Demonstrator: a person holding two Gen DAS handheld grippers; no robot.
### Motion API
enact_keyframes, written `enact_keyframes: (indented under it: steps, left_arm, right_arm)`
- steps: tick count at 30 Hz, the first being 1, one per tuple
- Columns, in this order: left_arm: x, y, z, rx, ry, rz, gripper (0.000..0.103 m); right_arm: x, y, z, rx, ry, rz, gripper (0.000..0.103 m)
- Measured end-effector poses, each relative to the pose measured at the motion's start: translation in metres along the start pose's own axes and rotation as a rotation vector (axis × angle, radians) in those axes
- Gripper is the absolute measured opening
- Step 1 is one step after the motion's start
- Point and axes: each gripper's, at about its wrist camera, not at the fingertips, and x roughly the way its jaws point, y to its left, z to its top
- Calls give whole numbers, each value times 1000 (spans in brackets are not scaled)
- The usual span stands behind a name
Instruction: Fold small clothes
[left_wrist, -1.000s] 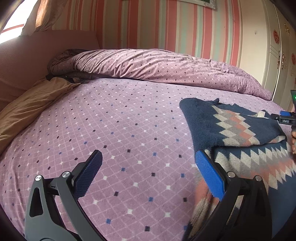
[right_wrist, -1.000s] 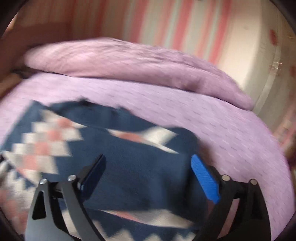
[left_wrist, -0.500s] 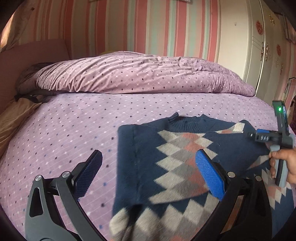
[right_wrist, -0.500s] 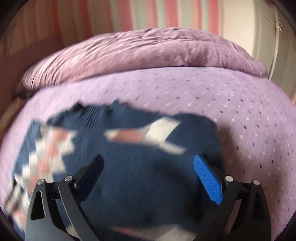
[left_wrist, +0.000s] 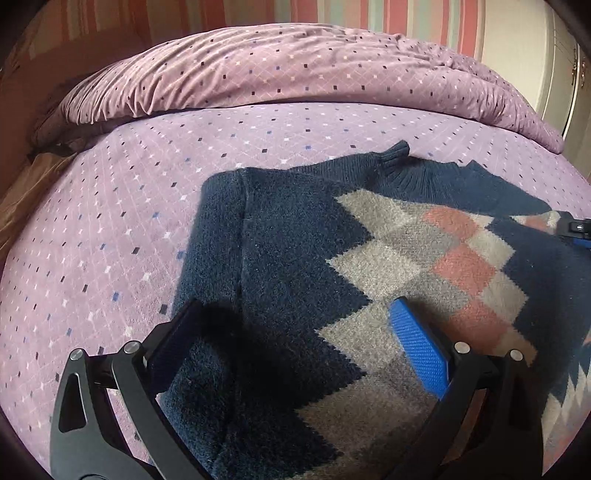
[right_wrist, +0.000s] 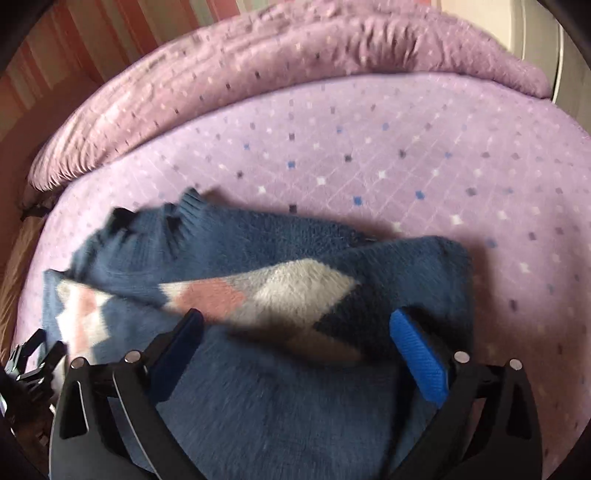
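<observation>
Two grippers: both spread wide, nothing between the fingers of either.
Left gripper (left_wrist: 295, 347): hovers low over the sweater's left part; the dark finger (left_wrist: 173, 347) sits at the sweater's left edge, the blue pad (left_wrist: 419, 350) over the grey and pink diamonds.
Right gripper (right_wrist: 295, 347): hovers low over the sweater's right part, with plain navy knit below it; the blue pad (right_wrist: 419, 354) is near the folded edge. Whether either gripper touches the knit cannot be told.
Sweater (left_wrist: 295, 258): navy knit with grey, white and pink diamond pattern; lies on the bed, toward its near edge, ribbed collar (left_wrist: 402, 162) pointing to the far edge.
Fold: in the right wrist view the right side of the sweater (right_wrist: 280, 295) is turned over onto the body, giving a thick doubled edge at the right; this view is blurred.
Left side: lies flat, a seam running down the navy part.
Bed (left_wrist: 110, 221): lilac cover with small white, blue and dark squares; bare cover to the left of the sweater and beyond it.
Duvet (left_wrist: 295, 66): same lilac print, bunched along the far edge of the bed.
Brown cloth (left_wrist: 22, 195): at the left edge of the bed.
Wall (left_wrist: 369, 14): pink, green and white stripes behind the duvet.
</observation>
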Motion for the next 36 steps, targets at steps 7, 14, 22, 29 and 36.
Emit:
enact_keyframes:
  steps: [7,14,22,29,36]
  left_arm:
    - [-40,5,-11,-35,-52,-40,100]
    - [-39,0,-39,66,3,14,100]
    - [-134,27,-55,16,-139,-36,100]
    - [-218,33,-97,17,-214,-61,100]
    - [-269,32,-144,44,-224,-48,100]
  right_arm:
    - [-81,-5,-66,-30,-142,7,101]
    - [-49,-7,-93,-115,-8,2,101]
    - [-164,11,-102,-198,-147,-11,101]
    - [-240,25,-170,-279,-203,-103,101]
    - [-285,39,-231,-275,-221,-131,101]
